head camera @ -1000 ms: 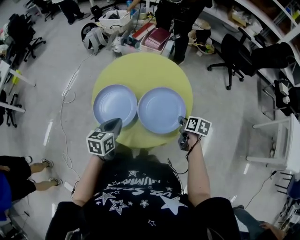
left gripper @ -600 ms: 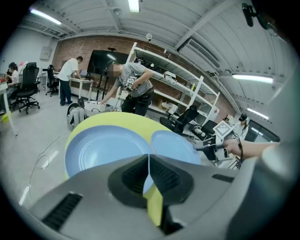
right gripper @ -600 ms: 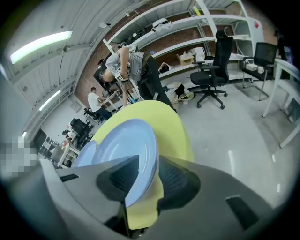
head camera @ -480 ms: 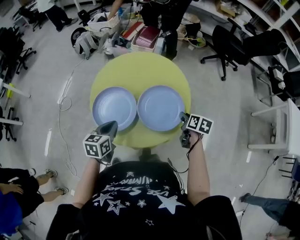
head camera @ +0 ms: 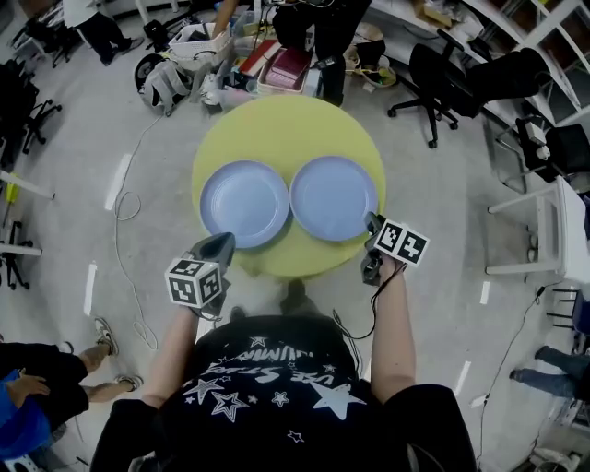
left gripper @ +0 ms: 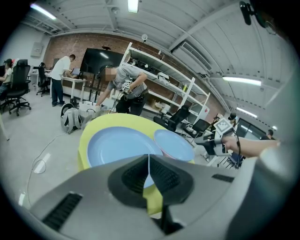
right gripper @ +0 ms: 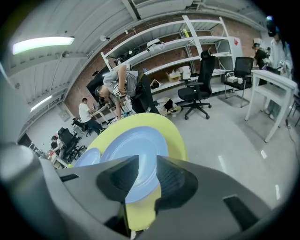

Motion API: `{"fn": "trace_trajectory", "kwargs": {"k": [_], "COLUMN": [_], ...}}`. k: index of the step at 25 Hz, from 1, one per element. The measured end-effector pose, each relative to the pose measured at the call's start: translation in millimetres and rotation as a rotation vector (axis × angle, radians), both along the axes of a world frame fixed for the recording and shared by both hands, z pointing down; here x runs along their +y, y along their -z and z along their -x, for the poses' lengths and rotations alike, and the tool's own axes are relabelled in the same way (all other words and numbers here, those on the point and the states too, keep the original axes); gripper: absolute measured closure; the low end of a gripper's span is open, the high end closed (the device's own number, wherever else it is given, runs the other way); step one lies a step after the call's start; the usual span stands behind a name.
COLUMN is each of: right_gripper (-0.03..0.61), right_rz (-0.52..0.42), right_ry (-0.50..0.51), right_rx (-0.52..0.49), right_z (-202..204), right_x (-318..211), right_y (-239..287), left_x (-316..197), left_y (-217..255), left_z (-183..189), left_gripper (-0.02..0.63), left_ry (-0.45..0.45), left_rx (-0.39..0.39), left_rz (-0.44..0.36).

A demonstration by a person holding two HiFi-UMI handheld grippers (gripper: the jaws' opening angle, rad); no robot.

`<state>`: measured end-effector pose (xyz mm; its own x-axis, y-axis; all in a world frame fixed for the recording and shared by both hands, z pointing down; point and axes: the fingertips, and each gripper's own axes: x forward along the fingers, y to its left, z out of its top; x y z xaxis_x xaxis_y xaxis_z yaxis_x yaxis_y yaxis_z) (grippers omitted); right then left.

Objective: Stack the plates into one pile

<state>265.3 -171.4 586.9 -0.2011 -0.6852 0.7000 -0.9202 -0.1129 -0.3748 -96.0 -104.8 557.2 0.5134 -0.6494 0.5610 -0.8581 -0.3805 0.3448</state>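
Note:
Two light-blue plates lie side by side on the round yellow table, the left plate and the right plate, rims touching. My left gripper hovers at the table's front edge just short of the left plate, its jaws shut and empty. My right gripper is by the right plate's front-right rim. Its jaws have just been opening and stand apart. The right plate shows through the gap beyond the tips, and nothing is pinched.
Bags, boxes and standing people crowd the floor behind the table. Office chairs and a white desk are to the right. A cable lies on the floor to the left, and another person's feet are at lower left.
The right gripper has lifted a little off the right plate's front rim. The left gripper has shifted slightly along the table's front edge. Both plates lie as before.

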Motion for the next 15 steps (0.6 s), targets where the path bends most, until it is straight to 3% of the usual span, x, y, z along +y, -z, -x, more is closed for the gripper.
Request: {"fn": "trace_trajectory", "kwargs": {"k": [6, 15], "right_gripper": [0.459, 0.515], "right_rz": [-0.026, -0.024], "right_ry": [-0.001, 0.042], "right_rx": [-0.032, -0.086], "right_z": [38.9, 114.2], "right_x": [24.7, 57.0], "right_y": [7.7, 0.1], "left_x": [15.9, 35.2], "left_y": [-2.8, -5.6], "left_z": [22.1, 49.0], "left_gripper": [0.594, 0.594], "left_ry": [-0.024, -0.052], "left_rx": [0.026, 0.045], "left_rz": [0.001, -0.002]}}
